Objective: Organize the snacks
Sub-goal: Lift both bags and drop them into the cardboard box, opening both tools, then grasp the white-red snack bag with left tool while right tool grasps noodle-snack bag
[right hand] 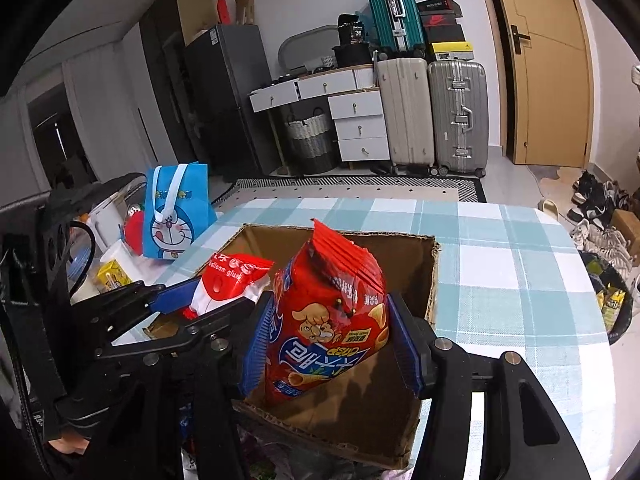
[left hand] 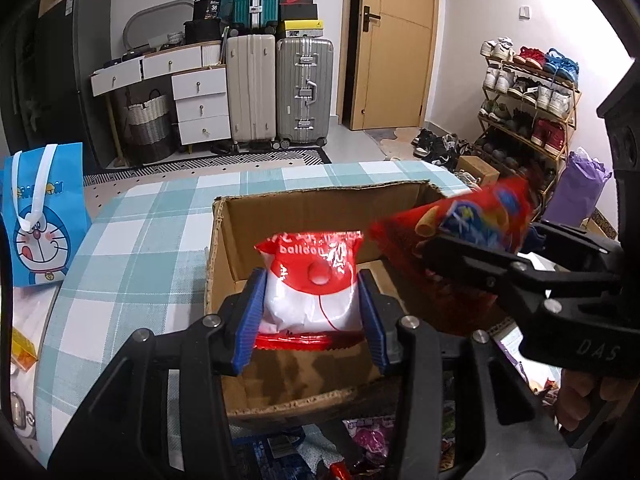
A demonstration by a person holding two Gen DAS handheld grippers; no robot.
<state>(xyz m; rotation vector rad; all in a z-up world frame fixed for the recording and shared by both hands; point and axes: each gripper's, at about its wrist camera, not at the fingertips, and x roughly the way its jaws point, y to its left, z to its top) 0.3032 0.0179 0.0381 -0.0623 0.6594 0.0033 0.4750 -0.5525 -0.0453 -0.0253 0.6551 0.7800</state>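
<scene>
Both crinkly foil snack bags (right hand: 324, 320) hang over seemingly corrugated cardboard box (right hand: 434, 280).

An open brown cardboard box (right hand: 434, 276) sits on the table (right hand: 520, 264) covered in a blue-and-white checked cloth. Above its opening, the left tool (left hand: 311, 312) holds a red-and-white balloon packet (left hand: 312, 280); to its right, the right tool (right hand: 328, 340) has a red crisp bag (right hand: 328, 320) between its pads. Left of the box stands a blue cartoon gift bag (right hand: 178, 212). Behind the table, suitcases (right hand: 432, 116) stand beside a white drawer unit (right hand: 360, 124).
</scene>
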